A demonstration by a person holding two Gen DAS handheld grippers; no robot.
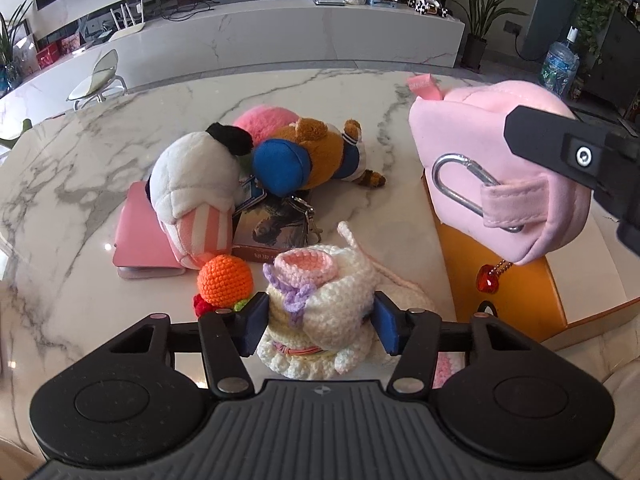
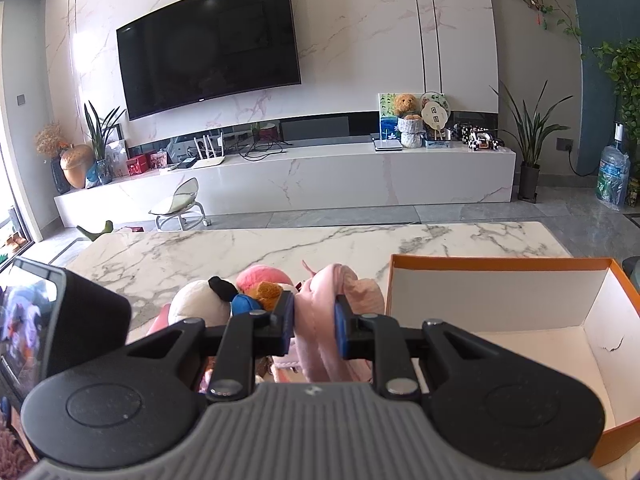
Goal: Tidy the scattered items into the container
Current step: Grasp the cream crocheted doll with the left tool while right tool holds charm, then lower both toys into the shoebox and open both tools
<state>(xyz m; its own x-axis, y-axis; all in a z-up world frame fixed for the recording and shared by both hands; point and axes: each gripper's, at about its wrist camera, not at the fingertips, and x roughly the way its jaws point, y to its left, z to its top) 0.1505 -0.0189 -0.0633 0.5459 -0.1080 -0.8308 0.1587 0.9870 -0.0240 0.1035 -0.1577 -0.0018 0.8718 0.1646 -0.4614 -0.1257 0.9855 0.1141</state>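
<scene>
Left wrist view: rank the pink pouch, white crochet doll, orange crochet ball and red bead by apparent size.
1. pink pouch, though nearness to the camera may inflate it
2. white crochet doll
3. orange crochet ball
4. red bead

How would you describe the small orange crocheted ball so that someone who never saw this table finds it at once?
Start at the marble table and find the pink notebook under the plush pile. At the notebook's near corner, just left of the cream crocheted doll between the left gripper pads, lies the orange crocheted ball. It is the only orange yarn item, with red and green bits below it.
</scene>
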